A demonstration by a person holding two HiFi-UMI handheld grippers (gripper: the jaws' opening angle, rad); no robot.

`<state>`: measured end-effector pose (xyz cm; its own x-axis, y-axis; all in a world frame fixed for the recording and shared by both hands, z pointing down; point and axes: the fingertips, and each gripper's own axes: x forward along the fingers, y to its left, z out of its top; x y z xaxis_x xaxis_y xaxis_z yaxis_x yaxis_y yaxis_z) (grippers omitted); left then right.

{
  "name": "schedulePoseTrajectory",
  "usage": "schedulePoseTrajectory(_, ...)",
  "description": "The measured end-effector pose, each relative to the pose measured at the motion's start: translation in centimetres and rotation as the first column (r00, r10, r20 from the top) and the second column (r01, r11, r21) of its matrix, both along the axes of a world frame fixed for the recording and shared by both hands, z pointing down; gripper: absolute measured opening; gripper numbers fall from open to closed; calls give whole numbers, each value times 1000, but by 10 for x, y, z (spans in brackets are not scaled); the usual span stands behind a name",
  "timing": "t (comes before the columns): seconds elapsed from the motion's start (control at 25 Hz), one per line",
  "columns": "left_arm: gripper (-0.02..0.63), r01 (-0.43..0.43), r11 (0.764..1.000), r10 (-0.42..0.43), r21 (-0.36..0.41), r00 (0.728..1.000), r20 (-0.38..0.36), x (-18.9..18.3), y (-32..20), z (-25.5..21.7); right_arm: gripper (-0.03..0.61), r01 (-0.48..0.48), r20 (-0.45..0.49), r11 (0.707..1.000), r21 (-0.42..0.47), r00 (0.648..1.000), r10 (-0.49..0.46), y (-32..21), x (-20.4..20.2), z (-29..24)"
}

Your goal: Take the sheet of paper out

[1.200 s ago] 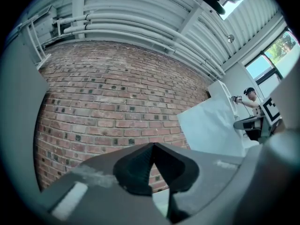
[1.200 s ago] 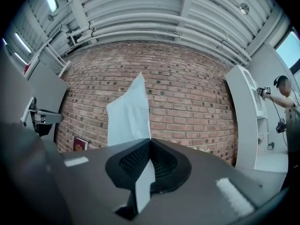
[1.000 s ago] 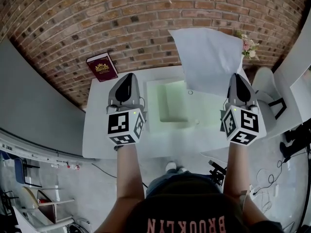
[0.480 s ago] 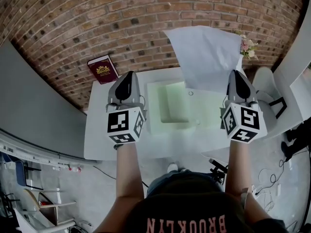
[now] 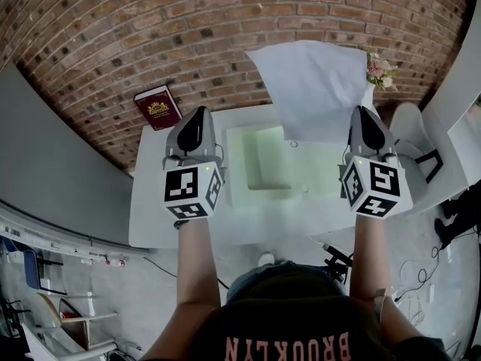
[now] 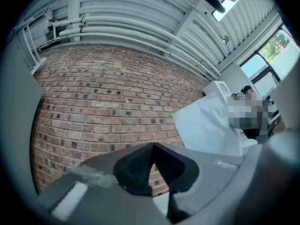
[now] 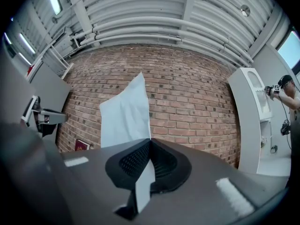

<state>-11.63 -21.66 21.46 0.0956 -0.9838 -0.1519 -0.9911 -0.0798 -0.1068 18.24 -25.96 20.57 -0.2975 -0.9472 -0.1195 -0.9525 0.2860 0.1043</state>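
White thin paper sheet (image 5: pixel 316 89), pinched by one edge in your right gripper (image 5: pixel 364 116), could slip or tear if jerked.

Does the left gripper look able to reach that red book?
Probably yes: the left gripper is empty and the red book sits just beyond it, nothing between; its shut jaws would need opening first.

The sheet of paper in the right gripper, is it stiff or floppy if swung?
Probably floppy: the sheet of paper curves above the right gripper, pinched at one edge only. Likely light: it stands up from that small grip, so it may flutter.
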Motion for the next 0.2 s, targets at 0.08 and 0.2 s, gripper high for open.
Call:
schedulePoseTrajectory(0.08,-3,-3,1000,3,0,1000,6,2,-1,-1,2,-2,2,1000,-2,1000,2,-1,2,0)
schedulePoseTrajectory(0.2,-3,-10,1000,10,-2,1000,17,5,-2,-1,2,-7,3,1000,-4,1000,7,0,5,2)
